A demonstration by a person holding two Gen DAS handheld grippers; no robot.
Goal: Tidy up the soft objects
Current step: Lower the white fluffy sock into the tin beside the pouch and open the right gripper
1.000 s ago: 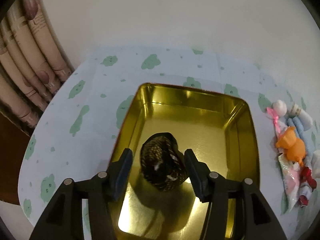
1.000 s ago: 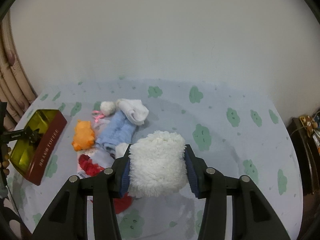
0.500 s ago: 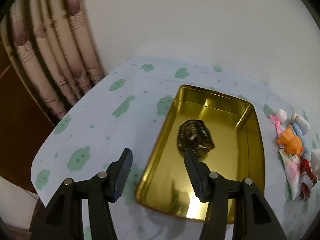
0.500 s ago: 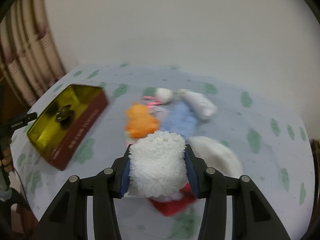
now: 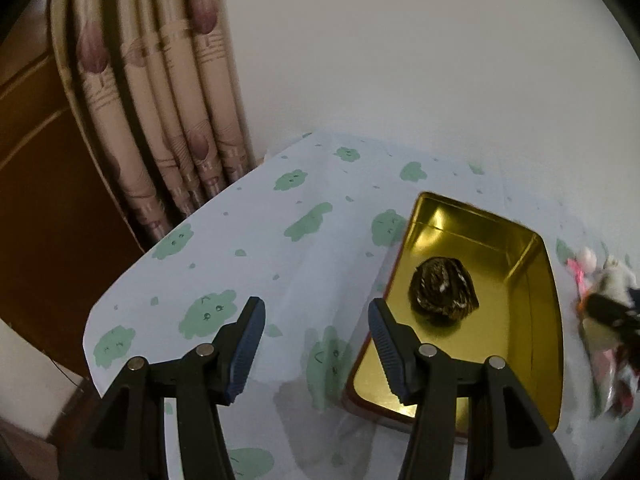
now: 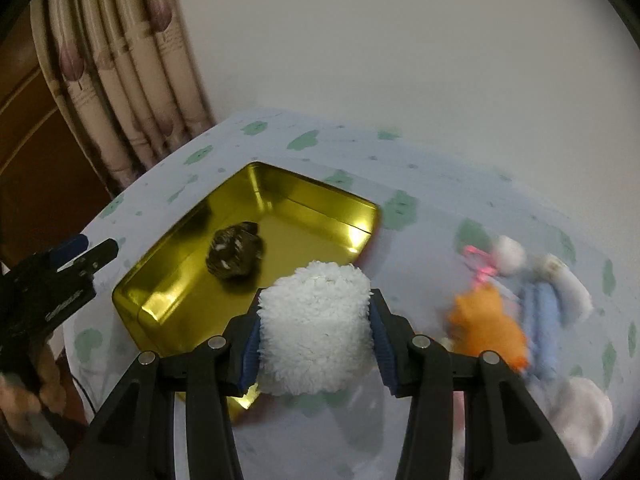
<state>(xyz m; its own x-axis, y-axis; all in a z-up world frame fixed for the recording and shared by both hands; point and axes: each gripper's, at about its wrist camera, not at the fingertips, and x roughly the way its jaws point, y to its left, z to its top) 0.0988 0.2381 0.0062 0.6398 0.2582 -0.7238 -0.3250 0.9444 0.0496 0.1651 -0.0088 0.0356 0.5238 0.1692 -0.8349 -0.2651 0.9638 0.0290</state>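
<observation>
Right gripper (image 6: 314, 336): clamped on fluffy white roll (image 6: 314, 326), above near corner of gold tin (image 6: 280, 204). Left gripper (image 5: 316, 340): jaws apart, nothing between, over tablecloth (image 5: 256, 236) beside tin. In tin: dark bundle (image 6: 234, 255). Right of tin: orange toy (image 6: 486, 326), blue cloth (image 6: 540, 320), blurred.

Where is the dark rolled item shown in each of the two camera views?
Left wrist view: dark rolled item lies right of centre, inside the gold tin.
Right wrist view: it lies left of centre, inside the same tin.
Shared landmark: the curtain, upper left.
</observation>
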